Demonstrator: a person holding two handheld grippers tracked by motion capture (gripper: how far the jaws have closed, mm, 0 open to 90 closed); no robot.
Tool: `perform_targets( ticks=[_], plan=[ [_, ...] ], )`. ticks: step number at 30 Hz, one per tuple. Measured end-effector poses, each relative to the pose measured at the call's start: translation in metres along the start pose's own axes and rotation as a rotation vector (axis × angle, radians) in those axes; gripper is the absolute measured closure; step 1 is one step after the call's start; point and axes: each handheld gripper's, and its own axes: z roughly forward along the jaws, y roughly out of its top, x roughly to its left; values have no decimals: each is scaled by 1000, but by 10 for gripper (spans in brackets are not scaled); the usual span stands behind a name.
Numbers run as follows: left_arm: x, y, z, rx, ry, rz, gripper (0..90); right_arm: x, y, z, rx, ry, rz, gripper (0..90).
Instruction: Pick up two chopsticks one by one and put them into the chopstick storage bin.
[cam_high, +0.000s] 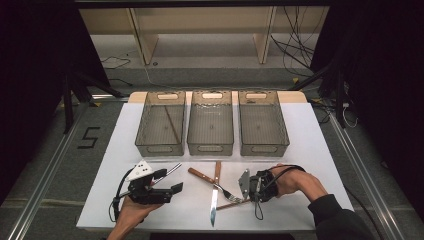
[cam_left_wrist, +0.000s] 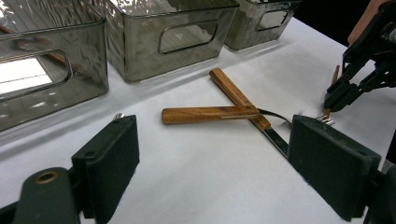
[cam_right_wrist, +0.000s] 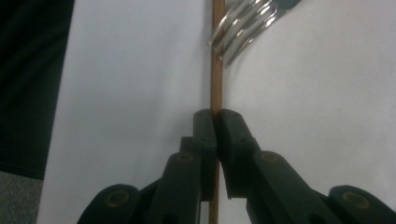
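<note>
Between right gripper (cam_right_wrist: 215, 122) jaws, chopstick (cam_right_wrist: 217, 70).

chopstick (cam_right_wrist: 217, 60): both ends cut off | fork (cam_right_wrist: 243, 28): handle cut off

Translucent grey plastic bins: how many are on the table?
3, in a row along the table's far side: left grey plastic bin holding a thin stick, middle grey plastic bin, right grey plastic bin. Nothing seems to hide another.

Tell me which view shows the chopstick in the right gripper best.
The right gripper view: the right gripper is clamped on the wooden chopstick, with the fork tines lying over it. The high view shows it as a thin sliver; the left gripper view shows a short piece.
</note>
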Motion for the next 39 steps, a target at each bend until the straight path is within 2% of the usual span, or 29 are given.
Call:
perform_targets(
  ticks=[5, 11, 14, 19, 23, 29, 31, 35, 39],
  plan=[
    [1, 0, -1, -4, 5, -1, 164, 6, 1, -8, -37, -7, 2, 858],
    [3, 0, -2, -4, 9, -6, 164, 16, 2, -20, -110, -14, 10, 858],
    [3, 1, -2, -10, 12, -10, 164, 17, 1, -26, -147, -31, 31, 858],
    [5, 1, -3, -17, 18, -18, 164, 12, -1, -36, -216, -68, 127, 858],
    [5, 1, -3, -17, 19, -22, 163, 5, -1, -40, -254, -113, 231, 858],
    [5, 1, -3, -16, 16, -33, 164, -6, 7, -46, -365, -143, 396, 858],
    [5, 3, -2, -20, 7, -38, 164, -10, 11, -48, -387, -146, 472, 858],
    [0, 10, -1, -37, -33, -62, 164, -18, 19, -48, -456, -147, 574, 858],
    [-6, 20, 3, -45, -67, -72, 167, -23, 28, -46, -502, -137, 628, 858]
  ],
)
